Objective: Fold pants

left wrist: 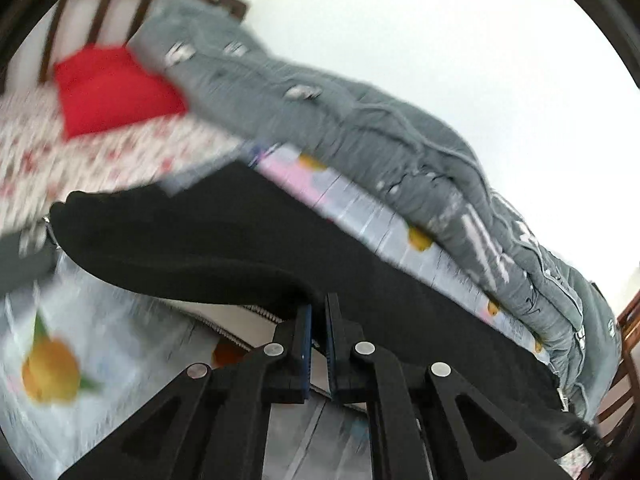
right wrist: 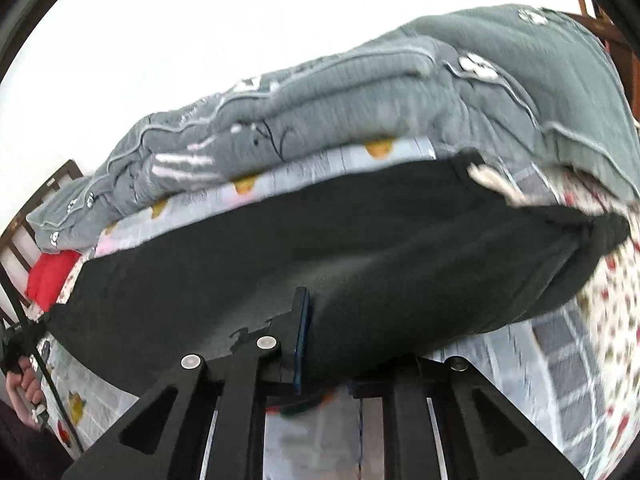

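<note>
The black pants (left wrist: 224, 240) hang lifted above the bed, stretched between both grippers. My left gripper (left wrist: 318, 312) is shut on the pants' lower edge, its blue pads pressed close together. In the right wrist view the pants (right wrist: 360, 248) fill the middle. My right gripper (right wrist: 320, 320) is shut on the cloth. Its left finger (right wrist: 301, 320) shows, and the right finger is hidden under the fabric. A white drawstring (right wrist: 496, 184) shows at the pants' upper right corner.
A folded grey quilt (left wrist: 400, 128) lies along the bed's far side by the white wall. A red pillow (left wrist: 108, 88) sits near the dark wooden headboard (left wrist: 100, 0). The bed sheet (left wrist: 100, 360) has a fruit print. A hand (right wrist: 24, 392) shows at the lower left.
</note>
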The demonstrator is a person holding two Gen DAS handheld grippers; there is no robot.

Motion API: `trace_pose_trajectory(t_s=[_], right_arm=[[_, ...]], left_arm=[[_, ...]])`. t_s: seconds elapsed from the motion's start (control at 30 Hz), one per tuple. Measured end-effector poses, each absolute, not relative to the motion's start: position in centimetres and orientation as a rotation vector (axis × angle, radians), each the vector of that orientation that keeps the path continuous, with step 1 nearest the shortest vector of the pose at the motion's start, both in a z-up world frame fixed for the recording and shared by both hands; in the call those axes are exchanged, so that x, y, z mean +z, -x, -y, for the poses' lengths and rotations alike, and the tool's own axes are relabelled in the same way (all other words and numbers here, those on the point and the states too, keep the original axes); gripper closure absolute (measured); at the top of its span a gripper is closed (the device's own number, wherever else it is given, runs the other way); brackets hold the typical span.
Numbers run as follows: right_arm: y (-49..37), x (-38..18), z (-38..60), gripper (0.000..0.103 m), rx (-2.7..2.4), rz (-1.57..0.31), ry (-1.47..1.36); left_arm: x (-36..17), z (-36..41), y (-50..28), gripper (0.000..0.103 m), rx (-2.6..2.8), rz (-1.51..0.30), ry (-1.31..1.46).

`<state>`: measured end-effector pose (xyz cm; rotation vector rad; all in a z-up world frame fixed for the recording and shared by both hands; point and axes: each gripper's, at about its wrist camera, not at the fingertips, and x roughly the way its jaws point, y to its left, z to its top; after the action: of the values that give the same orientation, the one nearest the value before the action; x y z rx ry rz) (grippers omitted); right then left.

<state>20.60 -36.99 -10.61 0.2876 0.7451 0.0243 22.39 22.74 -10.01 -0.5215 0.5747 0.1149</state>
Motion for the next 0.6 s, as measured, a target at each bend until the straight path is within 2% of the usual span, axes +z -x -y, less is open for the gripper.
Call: trace_pose_trajectory(t_s=[0.2, 0.43, 0.6], right_arm=[[-25.3, -9.5, 36.8, 0.089, 0.015, -0.704, -0.267], [-32.9, -11.4, 36.3, 0.089, -0.061, -0.732, -0.248], [-37.5, -14.6, 36.8, 0.085, -0.108, -0.831, -0.319]], left_arm=[[-7.7, -21.0, -27.9, 0.096, 0.137, -0.519, 0.357], [-9.4, -19.1, -35.1, 0.096, 0.159, -0.543, 0.273], [-11.6, -17.1, -39.5, 0.092, 0.251, -0.647, 0.179]])
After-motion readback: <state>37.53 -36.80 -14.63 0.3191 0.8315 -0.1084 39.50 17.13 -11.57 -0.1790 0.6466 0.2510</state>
